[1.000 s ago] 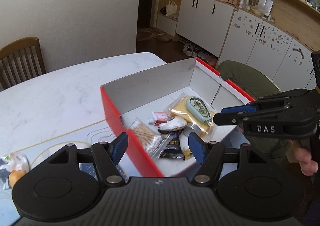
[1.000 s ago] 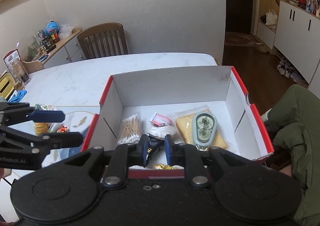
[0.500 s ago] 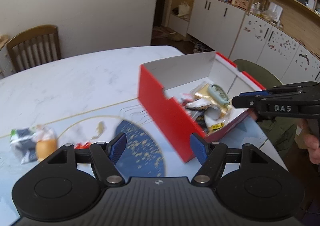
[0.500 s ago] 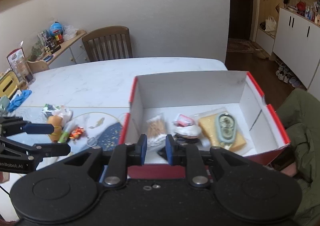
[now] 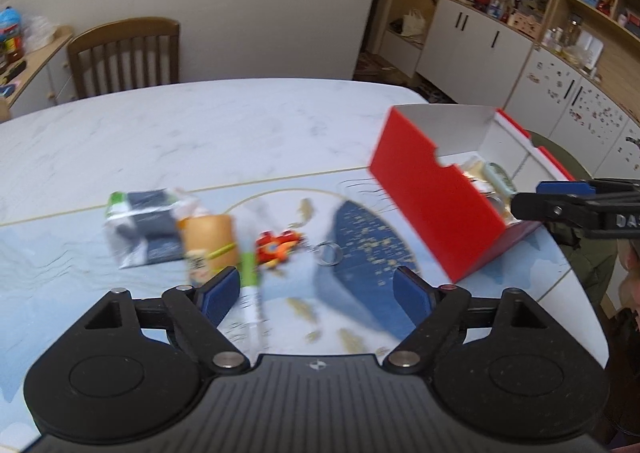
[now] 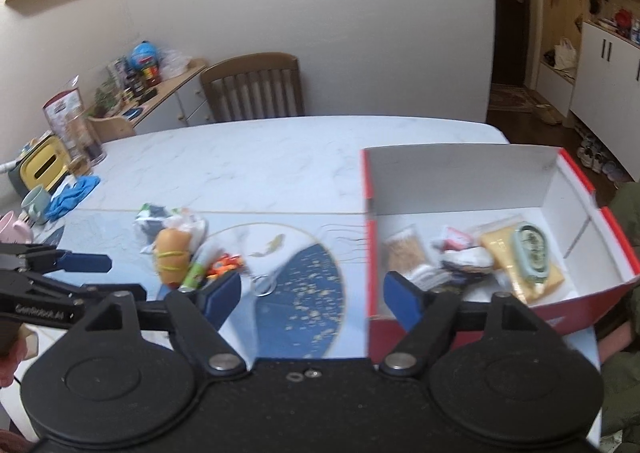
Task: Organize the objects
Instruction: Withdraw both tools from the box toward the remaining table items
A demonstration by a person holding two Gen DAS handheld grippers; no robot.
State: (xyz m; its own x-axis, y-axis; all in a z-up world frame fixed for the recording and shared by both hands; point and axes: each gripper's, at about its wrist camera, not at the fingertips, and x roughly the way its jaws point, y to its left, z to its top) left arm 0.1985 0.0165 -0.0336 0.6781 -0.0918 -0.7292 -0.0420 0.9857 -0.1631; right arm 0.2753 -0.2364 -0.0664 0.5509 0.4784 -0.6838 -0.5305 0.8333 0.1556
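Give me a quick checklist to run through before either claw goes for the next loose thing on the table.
1. Left claw empty, jaws opening: ok.
2. Right claw empty, jaws opening: ok.
3. Red box open, with room left on its floor: ok.
4. Loose things within view: orange toy, key ring, green-capped tube, bun, packet: ok.
5. Things spaced for a clean pick: not ok, tube, bun and toy crowd together.
6. Sharp view of the target: not ok, both views are blurred.
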